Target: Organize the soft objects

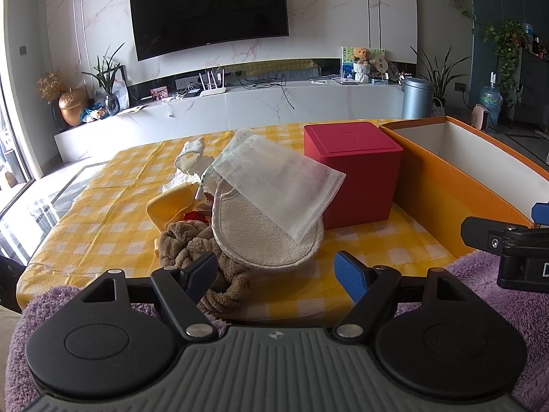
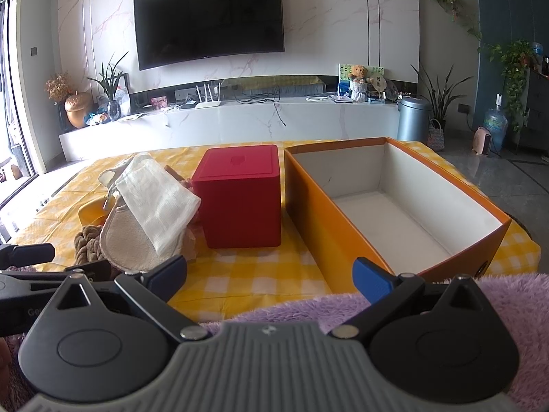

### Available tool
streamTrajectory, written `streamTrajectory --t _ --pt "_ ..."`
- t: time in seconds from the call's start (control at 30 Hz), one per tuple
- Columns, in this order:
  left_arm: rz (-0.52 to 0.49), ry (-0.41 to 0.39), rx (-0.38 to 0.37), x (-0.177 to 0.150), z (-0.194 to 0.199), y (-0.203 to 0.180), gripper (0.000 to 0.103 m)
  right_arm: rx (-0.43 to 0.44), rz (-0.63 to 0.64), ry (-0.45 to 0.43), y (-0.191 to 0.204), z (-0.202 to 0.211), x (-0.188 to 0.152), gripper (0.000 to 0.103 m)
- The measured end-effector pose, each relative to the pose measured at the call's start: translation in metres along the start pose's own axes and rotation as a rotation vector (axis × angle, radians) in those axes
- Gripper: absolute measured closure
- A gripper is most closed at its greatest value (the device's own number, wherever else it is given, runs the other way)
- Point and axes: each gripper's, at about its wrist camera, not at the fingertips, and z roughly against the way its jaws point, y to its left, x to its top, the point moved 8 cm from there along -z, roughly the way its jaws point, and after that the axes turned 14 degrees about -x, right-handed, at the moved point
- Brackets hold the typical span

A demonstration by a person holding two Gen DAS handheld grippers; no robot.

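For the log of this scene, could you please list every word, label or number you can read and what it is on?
"Go": start of a cut-off word on the left gripper body, right wrist view.
"D": cut-off letter on the right gripper body, left wrist view.
TV logo: too small to read.
Poster behind the teddy bear: blurred.

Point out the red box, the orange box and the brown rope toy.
red box [image 2: 240, 202]: right wrist view, on its front face.
orange box [image 2: 319, 226]: right wrist view, on its orange outer side wall.
brown rope toy [image 1: 185, 243]: left wrist view, on its knotted top.
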Motion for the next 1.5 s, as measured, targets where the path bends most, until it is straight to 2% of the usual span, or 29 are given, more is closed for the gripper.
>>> streamTrajectory --t 1.5 --pt "0.003 0.001 -0.002 0.0 -0.0002 0.0003 0.012 0.001 0.002 0.003 0.0017 -0.0036 -0.0018 0.002"
